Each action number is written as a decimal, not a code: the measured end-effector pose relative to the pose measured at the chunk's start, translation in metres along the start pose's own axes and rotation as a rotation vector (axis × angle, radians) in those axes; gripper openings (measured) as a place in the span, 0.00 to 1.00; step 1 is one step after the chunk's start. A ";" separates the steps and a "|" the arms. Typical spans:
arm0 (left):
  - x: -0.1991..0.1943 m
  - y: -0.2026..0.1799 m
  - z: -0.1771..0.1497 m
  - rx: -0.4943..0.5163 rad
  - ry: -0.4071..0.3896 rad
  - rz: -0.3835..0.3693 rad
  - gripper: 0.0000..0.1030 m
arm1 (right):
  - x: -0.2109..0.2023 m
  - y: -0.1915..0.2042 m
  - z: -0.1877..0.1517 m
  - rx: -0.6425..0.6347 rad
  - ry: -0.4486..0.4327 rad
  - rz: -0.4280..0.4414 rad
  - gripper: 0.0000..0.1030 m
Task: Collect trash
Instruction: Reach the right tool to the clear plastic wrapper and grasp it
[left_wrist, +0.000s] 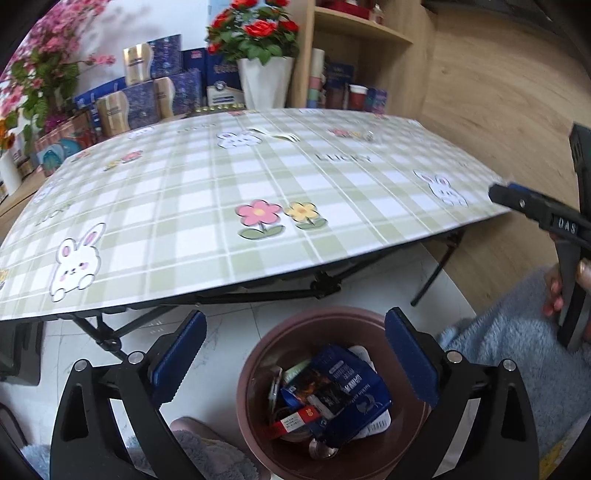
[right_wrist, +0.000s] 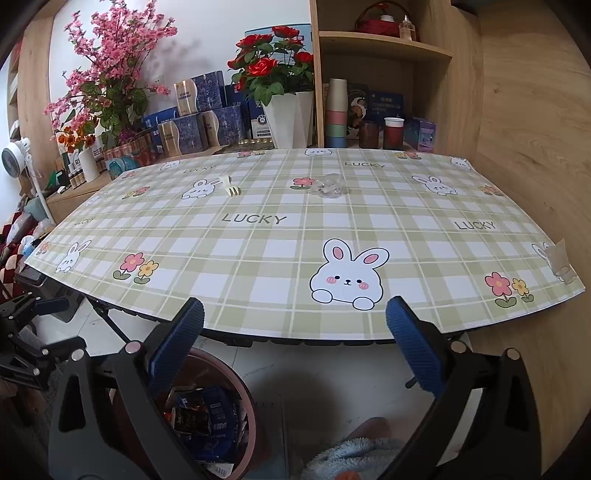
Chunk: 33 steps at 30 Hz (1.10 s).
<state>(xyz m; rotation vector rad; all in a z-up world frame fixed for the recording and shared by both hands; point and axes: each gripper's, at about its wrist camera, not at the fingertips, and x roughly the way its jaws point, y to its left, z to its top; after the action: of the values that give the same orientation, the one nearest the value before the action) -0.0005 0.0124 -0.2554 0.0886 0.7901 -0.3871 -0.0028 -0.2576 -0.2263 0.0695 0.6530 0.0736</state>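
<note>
From where I sit, the counter (right_wrist: 258, 243) fills both views, its green checked cover printed with rabbits, flowers and the word "LUCKY", which I can read three times in the right view. Below its near edge stands the brown bin (left_wrist: 295, 332) on the white floor, already holding wrappers: a dark blue packet (left_wrist: 354, 391) with white lettering too small for me to read, and a red-and-white label beside it. My left gripper (left_wrist: 295, 362) hangs over the bin with its fingers spread wide and nothing between them, so I judge a drop-off is just done on that side. My right gripper (right_wrist: 295, 347) points at the counter's near edge, fingers equally wide apart and empty; in the left view its housing shows the letters "DAS". What remains on the counter is small: a crumpled clear wrapper (right_wrist: 327, 188) far across near the middle, a white plastic fork (right_wrist: 229, 186) to its left, and what looks like another clear scrap (right_wrist: 559, 262) at the right edge, though it is hard to make out. The next move, I think, calls for a long reach to the crumpled wrapper and a close on thin, slippery film.
</note>
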 end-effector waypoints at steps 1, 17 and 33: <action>-0.002 0.004 0.001 -0.017 -0.007 0.001 0.92 | 0.001 0.000 0.001 0.003 0.004 -0.005 0.94; 0.020 0.044 0.126 -0.110 -0.012 0.031 0.92 | 0.073 -0.034 0.079 0.096 0.120 0.049 0.94; 0.135 0.037 0.214 -0.167 0.077 -0.019 0.73 | 0.240 -0.067 0.147 0.362 0.290 0.085 0.65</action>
<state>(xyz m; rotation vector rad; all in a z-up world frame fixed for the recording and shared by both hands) 0.2442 -0.0418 -0.2029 -0.0609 0.8971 -0.3359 0.2800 -0.3087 -0.2607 0.4425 0.9479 0.0468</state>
